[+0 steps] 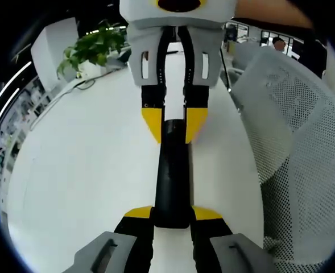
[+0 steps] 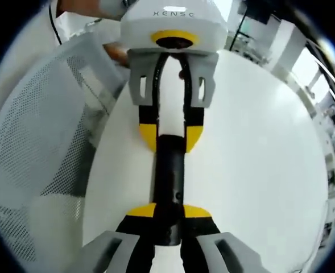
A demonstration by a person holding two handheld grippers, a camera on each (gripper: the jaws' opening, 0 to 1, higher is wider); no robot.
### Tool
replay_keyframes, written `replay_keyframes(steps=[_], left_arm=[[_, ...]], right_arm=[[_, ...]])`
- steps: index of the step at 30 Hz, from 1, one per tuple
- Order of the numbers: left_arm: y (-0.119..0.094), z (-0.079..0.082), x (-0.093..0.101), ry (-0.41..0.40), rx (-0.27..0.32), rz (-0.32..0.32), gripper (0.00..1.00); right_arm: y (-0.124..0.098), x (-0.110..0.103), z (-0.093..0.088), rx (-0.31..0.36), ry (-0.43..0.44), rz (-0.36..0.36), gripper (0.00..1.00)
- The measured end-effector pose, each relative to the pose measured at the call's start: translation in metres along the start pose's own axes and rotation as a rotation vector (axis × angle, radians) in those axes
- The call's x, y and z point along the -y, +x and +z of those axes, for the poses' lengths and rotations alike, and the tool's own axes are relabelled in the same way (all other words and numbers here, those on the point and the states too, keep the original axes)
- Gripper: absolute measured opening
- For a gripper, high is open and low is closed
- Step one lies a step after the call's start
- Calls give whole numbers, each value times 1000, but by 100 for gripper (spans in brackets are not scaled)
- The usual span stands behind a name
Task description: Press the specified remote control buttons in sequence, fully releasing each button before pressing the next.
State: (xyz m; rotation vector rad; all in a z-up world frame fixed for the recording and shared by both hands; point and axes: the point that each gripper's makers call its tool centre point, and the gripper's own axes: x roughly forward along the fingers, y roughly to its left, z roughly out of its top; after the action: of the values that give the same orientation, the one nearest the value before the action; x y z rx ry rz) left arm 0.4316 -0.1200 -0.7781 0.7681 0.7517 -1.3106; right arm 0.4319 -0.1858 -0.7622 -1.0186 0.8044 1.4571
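Spanning both grippers lengthwise, the remote (image 1: 172,173) is clamped in each one's jaws.

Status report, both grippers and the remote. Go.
Left gripper and right gripper each shut on one end of the black remote. Remote held between them over the white table. Mesh chair alongside.

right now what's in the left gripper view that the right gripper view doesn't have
Left gripper view: a potted plant at the table's far edge. Right gripper view: a person's hand beside the left claw. Both: the black remote clamped at each end by a claw, the right claw opposite, a white table and a mesh chair.
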Motion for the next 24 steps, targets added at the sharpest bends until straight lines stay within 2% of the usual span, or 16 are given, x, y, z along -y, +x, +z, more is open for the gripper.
replay_keyframes(steps=[10,24], left_arm=[[0,0,0,1,-7,-3,24],[0,0,0,1,-14,-4,24]], right_arm=[[-4,-4,-20,-18,35,-6,16],[-5,-4,-27,-16,46,-12,19]])
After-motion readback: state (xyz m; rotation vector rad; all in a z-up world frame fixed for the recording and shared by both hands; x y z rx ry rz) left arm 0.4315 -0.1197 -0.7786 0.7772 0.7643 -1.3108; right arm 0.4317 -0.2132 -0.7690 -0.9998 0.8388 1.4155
